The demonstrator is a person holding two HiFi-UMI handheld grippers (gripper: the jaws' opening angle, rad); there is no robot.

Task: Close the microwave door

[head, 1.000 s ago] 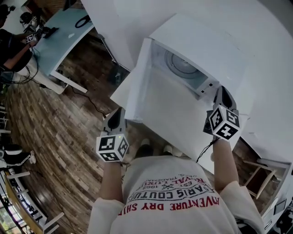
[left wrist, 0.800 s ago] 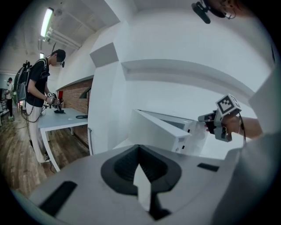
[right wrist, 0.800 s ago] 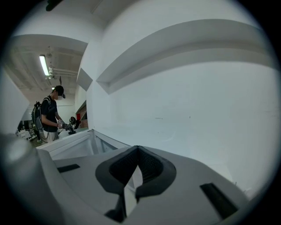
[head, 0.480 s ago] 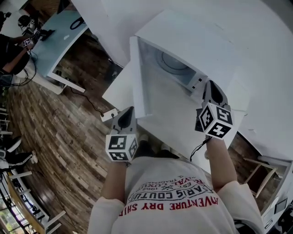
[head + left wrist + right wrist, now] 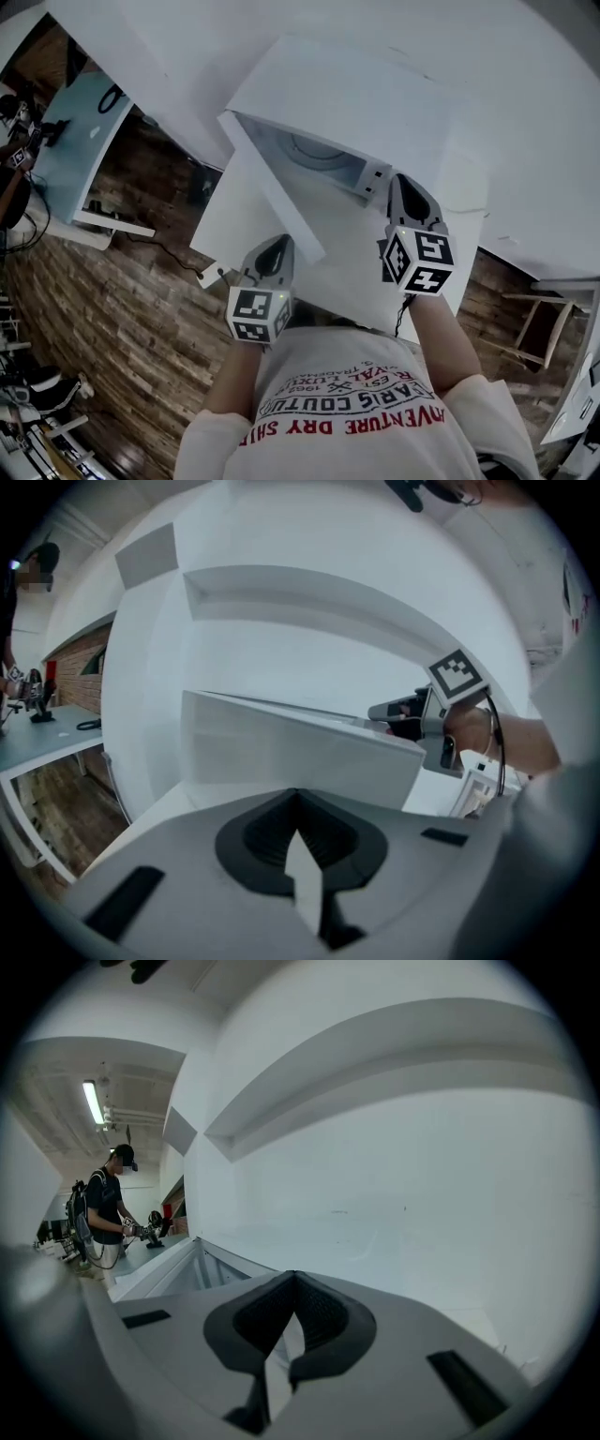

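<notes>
The white microwave (image 5: 356, 98) stands on a white counter (image 5: 220, 220). Its door (image 5: 272, 192) is hinged at the left and stands about half open, with the glass turntable (image 5: 314, 147) showing inside. My left gripper (image 5: 279, 244) is shut and empty, its tip at the door's outer face near the free edge; I cannot tell whether they touch. In the left gripper view the door (image 5: 281, 752) fills the space just ahead of the left gripper (image 5: 298, 799). My right gripper (image 5: 401, 185), shut and empty, hovers by the microwave's right front corner. The right gripper view shows the right gripper (image 5: 293, 1283) above the microwave's cavity (image 5: 183, 1274).
White wall and a shelf ledge (image 5: 375, 1063) rise behind the microwave. Wooden floor (image 5: 112, 309) lies left of the counter, with a light blue table (image 5: 80, 141) farther left. A person (image 5: 108, 1208) with grippers stands in the background.
The door has swung from wide open to about half open. My left gripper moved right and forward with it. The right gripper shifted slightly left beside the microwave's front.
</notes>
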